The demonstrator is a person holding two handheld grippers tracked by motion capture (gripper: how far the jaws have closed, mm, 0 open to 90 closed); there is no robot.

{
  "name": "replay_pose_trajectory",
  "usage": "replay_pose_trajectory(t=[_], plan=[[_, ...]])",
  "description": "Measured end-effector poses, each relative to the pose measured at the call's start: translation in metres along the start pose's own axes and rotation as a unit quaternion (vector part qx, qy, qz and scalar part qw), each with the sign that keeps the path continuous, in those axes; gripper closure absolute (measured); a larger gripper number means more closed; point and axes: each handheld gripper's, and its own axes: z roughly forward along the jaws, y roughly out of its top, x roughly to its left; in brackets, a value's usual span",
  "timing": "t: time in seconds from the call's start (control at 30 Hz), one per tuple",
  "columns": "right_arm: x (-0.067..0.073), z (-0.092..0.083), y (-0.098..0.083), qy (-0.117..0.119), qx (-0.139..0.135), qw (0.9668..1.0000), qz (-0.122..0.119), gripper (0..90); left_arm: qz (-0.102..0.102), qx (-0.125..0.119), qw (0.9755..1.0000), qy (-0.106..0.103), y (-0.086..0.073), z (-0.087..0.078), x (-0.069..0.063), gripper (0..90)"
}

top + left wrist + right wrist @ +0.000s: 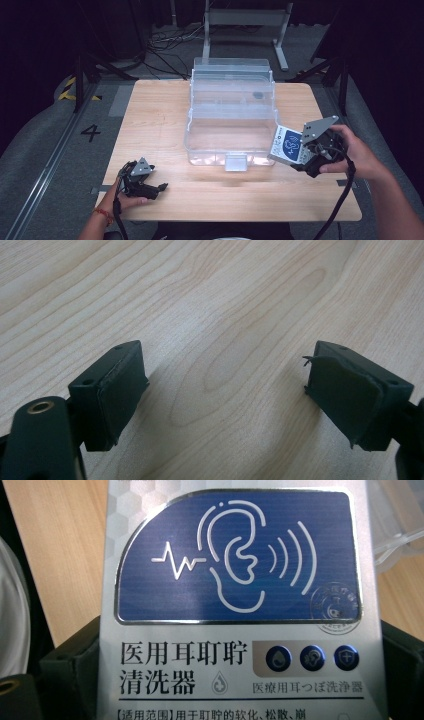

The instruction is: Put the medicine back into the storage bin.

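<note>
The left hand-held gripper (142, 181) rests low on the wooden surface (160, 125), jaws wide apart with bare wood between them. At centre stands an open clear plastic box (230, 112); a small dark item inside is too faint to identify. The right hand-held gripper (312, 155) clamps a silver carton (287, 145) beside the box; its lower print is cut off in the right gripper view

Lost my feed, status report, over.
Left gripper open, resting on table. Right gripper shut on silver box, beside clear bin. Nothing blocking.
</note>
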Motion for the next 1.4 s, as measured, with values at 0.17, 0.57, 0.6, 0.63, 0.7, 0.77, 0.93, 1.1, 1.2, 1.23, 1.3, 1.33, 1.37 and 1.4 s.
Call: replay_pose_trajectory(t=[0.17, 0.57, 0.6, 0.63, 0.7, 0.77, 0.93, 1.1, 1.2, 1.23, 1.3, 1.33, 1.37, 1.4], plan=[[-0.008, 0.003, 0.013, 0.007, 0.000, 0.9999, -0.013, 5.0, 0.000, 0.001, 1.0000, 0.000, 0.000, 0.000, 0.000, 15.8], [-0.027, 0.029, 0.047, 0.024, 0.037, 0.9976, -0.054, 5.0, 0.000, 0.000, 1.0000, -0.001, 0.000, 0.000, 0.000, 15.8], [-0.029, 0.031, 0.051, 0.027, 0.044, 0.9968, -0.062, 5.0, 0.000, 0.000, 1.0000, -0.001, 0.000, 0.000, 0.000, 15.9], [-0.029, 0.031, 0.051, 0.027, 0.044, 0.9968, -0.062, 5.0, -0.001, 0.000, 1.0000, -0.002, 0.000, 0.000, 0.000, 15.9], [-0.033, 0.034, 0.057, 0.027, 0.055, 0.9954, -0.074, 4.9, 0.000, 0.000, 1.0000, -0.001, 0.000, 0.000, 0.000, 15.9], [-0.037, 0.038, 0.063, 0.026, 0.061, 0.9946, -0.080, 4.9, 0.000, 0.000, 1.0000, -0.002, 0.000, 0.000, 0.000, 15.9], [-0.046, 0.048, 0.075, 0.029, 0.081, 0.9919, -0.094, 4.9, 0.003, 0.001, 1.0000, -0.002, 0.000, 0.000, 0.001, 15.9], [-0.052, 0.062, 0.084, 0.025, 0.094, 0.9907, -0.096, 4.9, 0.003, 0.001, 1.0000, -0.002, 0.000, 0.000, 0.001, 15.9], [-0.055, 0.070, 0.087, 0.032, 0.095, 0.9897, -0.103, 4.9, 0.003, 0.000, 1.0000, -0.003, 0.000, 0.000, 0.001, 15.9], [-0.055, 0.071, 0.088, 0.032, 0.094, 0.9896, -0.104, 4.9, 0.003, 0.000, 1.0000, -0.003, 0.000, 0.000, 0.001, 15.9], [-0.057, 0.077, 0.090, 0.032, 0.091, 0.9893, -0.109, 4.9, 0.003, 0.000, 1.0000, -0.003, 0.000, 0.000, 0.001, 15.9], [-0.057, 0.079, 0.091, 0.029, 0.093, 0.9894, -0.108, 4.9, 0.004, 0.000, 1.0000, -0.003, 0.000, 0.000, 0.001, 15.9], [-0.058, 0.082, 0.092, 0.027, 0.095, 0.9888, -0.112, 4.9, 0.003, 0.000, 1.0000, -0.003, 0.000, 0.000, 0.001, 15.9], [-0.059, 0.085, 0.093, 0.035, 0.093, 0.9891, -0.108, 4.9, 0.003, 0.000, 1.0000, -0.003, 0.000, 0.000, 0.001, 15.9]])
